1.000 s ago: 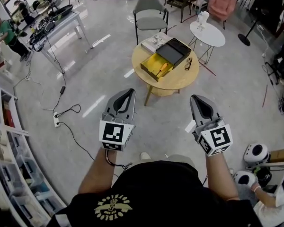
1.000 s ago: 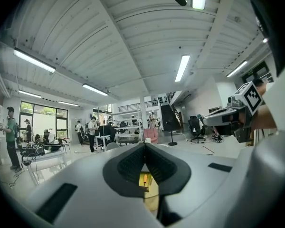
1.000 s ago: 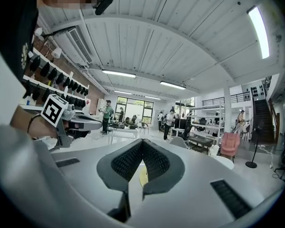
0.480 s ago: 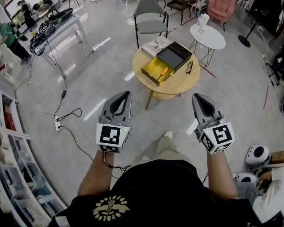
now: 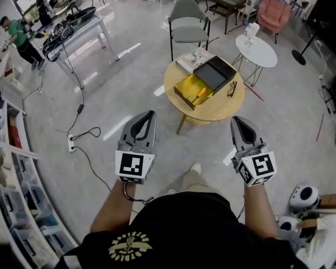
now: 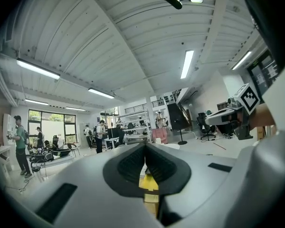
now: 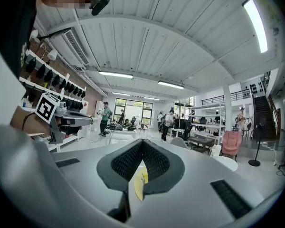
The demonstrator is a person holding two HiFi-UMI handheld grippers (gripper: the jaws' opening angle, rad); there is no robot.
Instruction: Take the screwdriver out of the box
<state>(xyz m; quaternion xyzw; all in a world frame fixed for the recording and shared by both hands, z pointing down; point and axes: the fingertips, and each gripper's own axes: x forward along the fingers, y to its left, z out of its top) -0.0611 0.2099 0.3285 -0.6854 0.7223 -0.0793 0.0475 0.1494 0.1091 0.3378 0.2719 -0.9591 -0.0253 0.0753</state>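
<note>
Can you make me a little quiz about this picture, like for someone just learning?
1. True or false: the screwdriver lies inside the yellow box on the round table.
2. Pick one. The left gripper and right gripper are: A) both open, B) both shut with nothing held, C) both shut on the screwdriver.
3. Fill the gap: in the head view, the glasses lie on the table to the ___ of the box.

Key: 1 true; 2 B; 3 right.
</note>
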